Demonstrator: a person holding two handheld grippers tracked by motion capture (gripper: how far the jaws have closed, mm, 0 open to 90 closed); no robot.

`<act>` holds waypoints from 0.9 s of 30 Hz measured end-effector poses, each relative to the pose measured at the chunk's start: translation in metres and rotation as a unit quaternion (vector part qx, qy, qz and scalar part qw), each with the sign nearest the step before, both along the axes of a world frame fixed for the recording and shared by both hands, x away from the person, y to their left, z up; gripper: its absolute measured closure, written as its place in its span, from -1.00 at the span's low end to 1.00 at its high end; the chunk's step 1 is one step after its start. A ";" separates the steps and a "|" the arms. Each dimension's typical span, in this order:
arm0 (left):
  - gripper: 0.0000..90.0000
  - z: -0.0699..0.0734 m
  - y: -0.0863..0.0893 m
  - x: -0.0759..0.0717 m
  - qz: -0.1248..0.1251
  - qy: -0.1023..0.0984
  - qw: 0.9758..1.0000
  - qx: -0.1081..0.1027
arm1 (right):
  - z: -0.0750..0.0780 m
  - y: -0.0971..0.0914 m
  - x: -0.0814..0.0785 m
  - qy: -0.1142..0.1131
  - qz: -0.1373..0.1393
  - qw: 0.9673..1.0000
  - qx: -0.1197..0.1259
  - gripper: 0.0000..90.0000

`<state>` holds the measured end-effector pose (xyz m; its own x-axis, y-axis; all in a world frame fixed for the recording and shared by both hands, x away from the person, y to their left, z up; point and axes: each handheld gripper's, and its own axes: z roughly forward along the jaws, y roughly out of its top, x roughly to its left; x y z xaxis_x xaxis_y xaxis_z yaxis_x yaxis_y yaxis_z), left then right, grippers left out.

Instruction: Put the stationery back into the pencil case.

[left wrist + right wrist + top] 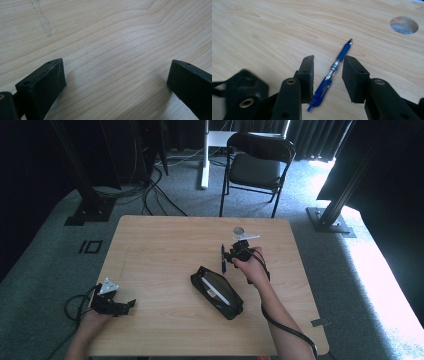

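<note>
A blue pen [223, 257] lies on the wooden table [165, 245], right of centre. My right gripper [229, 256] is down at it, and in the right gripper view the pen [342, 53] lies lengthwise between the two black jaws of my right gripper [328, 60]. The jaws stand open, with a gap on each side of the pen. A black pencil case [216, 291], unzipped with a pale lining showing, lies just in front of that hand. At the table's front left my left gripper [131, 304] rests low over bare wood. My left gripper [115, 82] holds its jaws wide open with nothing between them.
A round cable hole [239, 230] pierces the table just beyond the right gripper, and the same hole [404, 25] appears at the upper right of the right gripper view. A black folding chair [257, 162] stands behind the table. Cables trail on the carpet.
</note>
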<state>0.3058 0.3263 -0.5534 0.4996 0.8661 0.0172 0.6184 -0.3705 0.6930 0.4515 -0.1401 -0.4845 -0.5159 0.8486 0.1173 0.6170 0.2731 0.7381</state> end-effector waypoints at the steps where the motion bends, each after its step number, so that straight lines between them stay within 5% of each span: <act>1: -0.95 0.000 0.000 0.000 0.000 0.000 1.000 0.000 | -0.003 0.000 0.003 0.003 -0.001 1.000 0.002 0.37; 15: -0.95 0.000 0.000 0.000 0.000 0.000 1.000 0.000 | -0.032 0.014 0.033 0.030 -0.024 0.999 -0.023 0.34; 27: -0.95 0.000 0.000 0.000 0.000 0.000 1.000 0.000 | -0.051 0.020 0.041 0.048 -0.026 0.997 -0.053 0.43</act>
<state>0.3058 0.3263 -0.5534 0.4996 0.8661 0.0172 0.6183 -0.3705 0.6931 0.4925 -0.1198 -0.5358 -0.4619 0.8840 0.0721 0.6991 0.3128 0.6430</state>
